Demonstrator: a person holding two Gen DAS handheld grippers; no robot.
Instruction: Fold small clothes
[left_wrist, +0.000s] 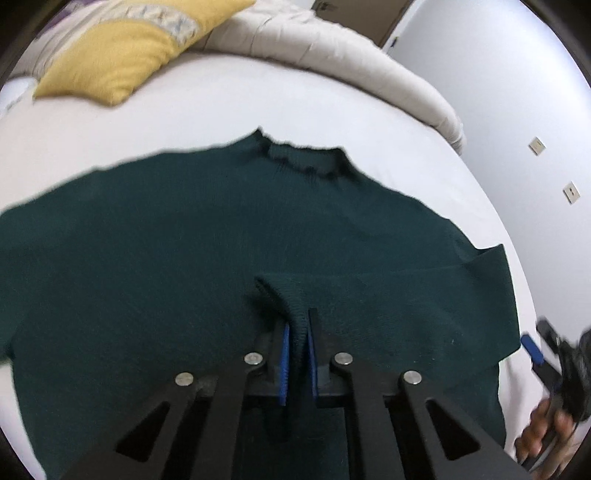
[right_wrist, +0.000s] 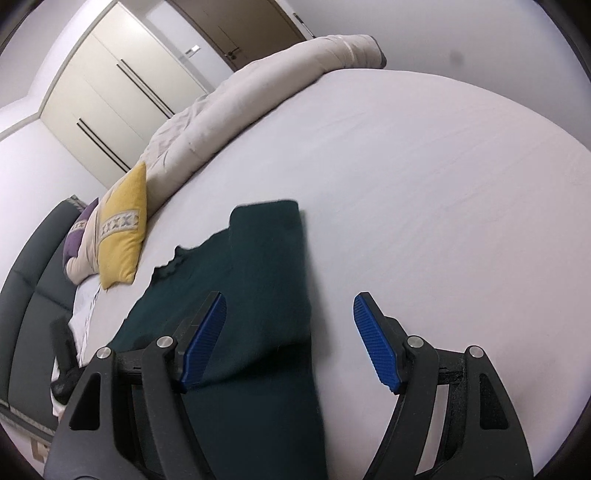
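A dark green knitted sweater (left_wrist: 221, 240) lies flat on the white bed sheet (left_wrist: 221, 110), neck away from me. Its right sleeve (left_wrist: 461, 273) is folded across the body. My left gripper (left_wrist: 298, 325) is shut on a raised pinch of the sweater's knit near the lower middle. In the right wrist view the sweater (right_wrist: 266, 277) stretches away under my right gripper (right_wrist: 290, 306). That gripper stands open above the sweater's right edge with nothing pressed between its blue pads (right_wrist: 205, 339). My right gripper also shows at the lower right of the left wrist view, held by a hand (left_wrist: 543, 428).
A yellow cushion (left_wrist: 118, 55) lies at the head of the bed, a purple one (right_wrist: 79, 236) beside it. A rolled beige duvet (right_wrist: 258, 92) runs along the far side. Dark headboard (right_wrist: 29, 295) at left; wardrobe doors (right_wrist: 110, 92) and a wall beyond.
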